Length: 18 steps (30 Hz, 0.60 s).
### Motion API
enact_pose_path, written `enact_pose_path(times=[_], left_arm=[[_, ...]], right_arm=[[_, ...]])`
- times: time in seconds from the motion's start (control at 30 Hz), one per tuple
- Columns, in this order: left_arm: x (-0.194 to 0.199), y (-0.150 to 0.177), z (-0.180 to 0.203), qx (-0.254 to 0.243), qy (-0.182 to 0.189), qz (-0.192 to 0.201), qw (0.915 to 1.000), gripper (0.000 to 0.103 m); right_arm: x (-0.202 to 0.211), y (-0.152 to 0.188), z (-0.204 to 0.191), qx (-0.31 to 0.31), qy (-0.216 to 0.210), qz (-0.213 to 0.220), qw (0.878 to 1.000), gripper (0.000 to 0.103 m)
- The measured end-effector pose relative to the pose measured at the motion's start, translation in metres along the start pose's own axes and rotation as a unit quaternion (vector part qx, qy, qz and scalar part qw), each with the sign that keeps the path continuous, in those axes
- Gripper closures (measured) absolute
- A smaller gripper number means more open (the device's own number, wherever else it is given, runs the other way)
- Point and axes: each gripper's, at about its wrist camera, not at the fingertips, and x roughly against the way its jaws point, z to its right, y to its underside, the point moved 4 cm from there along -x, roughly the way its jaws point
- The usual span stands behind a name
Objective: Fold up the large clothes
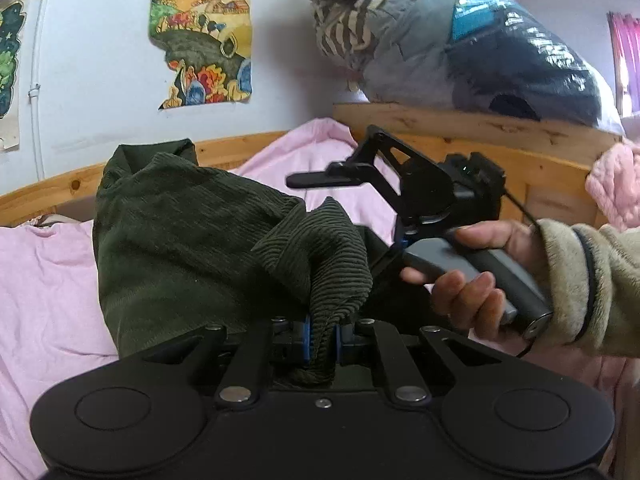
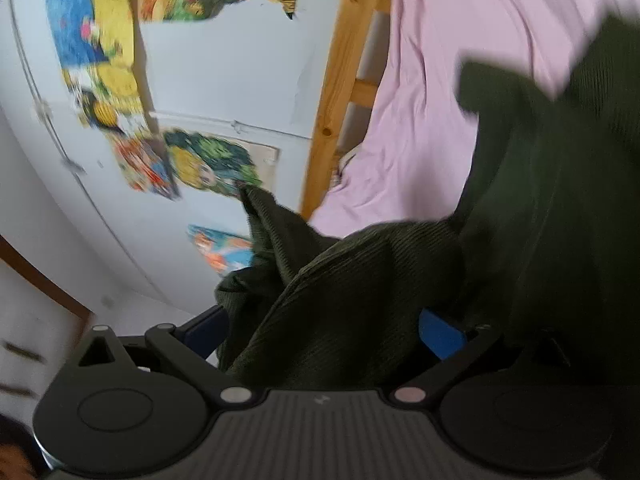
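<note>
Left gripper (image 1: 322, 338) pinched almost closed on a bunched fold of the dark green corduroy garment (image 1: 192, 240), which rises ahead of the blue pads (image 1: 306, 336) and drapes over the pink bedsheet (image 1: 44, 280) beyond. To its right, the right gripper (image 1: 320, 180) held by a hand (image 1: 472, 280) in a beige fleece sleeve (image 1: 592, 288). In the right wrist view, right gripper (image 2: 320, 332) with blue pads (image 2: 438, 334) set wide apart, garment (image 2: 360, 300) heaped between them; grip cannot be told.
</note>
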Motion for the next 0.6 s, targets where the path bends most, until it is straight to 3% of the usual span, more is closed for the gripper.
enact_pose_path(times=[0.1, 0.2, 0.4, 0.53, 0.6], left_arm=[[0.007, 0.008, -0.005, -0.007, 0.001, -0.014, 0.9999, 0.093], [0.01, 0.012, -0.007, -0.018, -0.001, -0.024, 0.9996, 0.093], [0.001, 0.008, 0.0, -0.036, -0.004, -0.033, 0.9988, 0.093], [-0.002, 0.009, 0.007, -0.062, 0.001, -0.041, 0.9973, 0.093], [-0.007, 0.007, 0.013, -0.075, 0.003, -0.044, 0.9962, 0.093]], right_arm=[[-0.014, 0.0, 0.008, -0.034, -0.057, 0.02, 0.998, 0.0], [-0.027, -0.014, 0.002, -0.026, -0.069, 0.026, 0.997, 0.0], [-0.049, -0.032, -0.035, 0.067, 0.016, -0.03, 0.997, 0.0], [-0.061, -0.037, -0.065, 0.152, 0.099, -0.067, 0.981, 0.0], [-0.064, -0.034, -0.076, 0.191, 0.143, -0.087, 0.967, 0.001]])
